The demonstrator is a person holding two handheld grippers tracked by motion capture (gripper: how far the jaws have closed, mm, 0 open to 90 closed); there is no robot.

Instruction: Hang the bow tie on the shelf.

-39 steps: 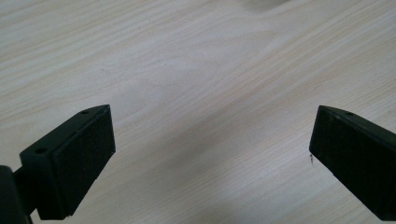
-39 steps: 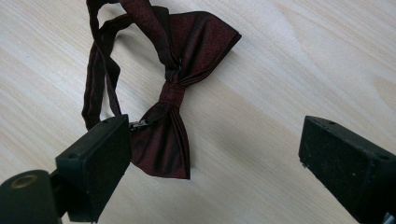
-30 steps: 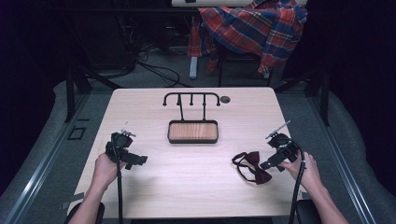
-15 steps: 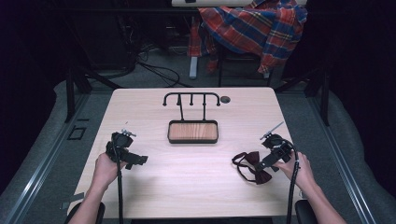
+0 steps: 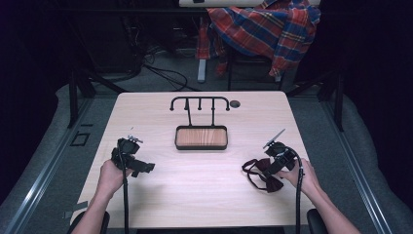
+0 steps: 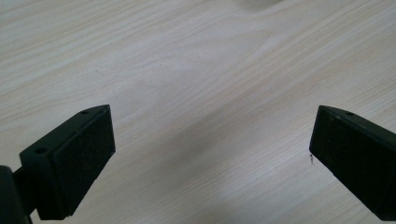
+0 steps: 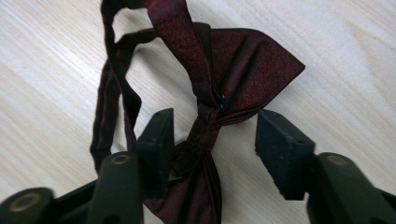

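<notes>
Right hand-held gripper (image 7: 212,135) has slid in at 4 o'clock, jaws spread around the bow tie (image 7: 224,74) knot; left hand-held gripper (image 6: 210,154) hangs wide open over bare tabletop (image 6: 196,70).

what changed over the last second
The right gripper moved left and toward the person, onto the dark red bow tie; its open jaws now straddle the knot, not yet closed. The left gripper, stand and tray stayed put.
</notes>
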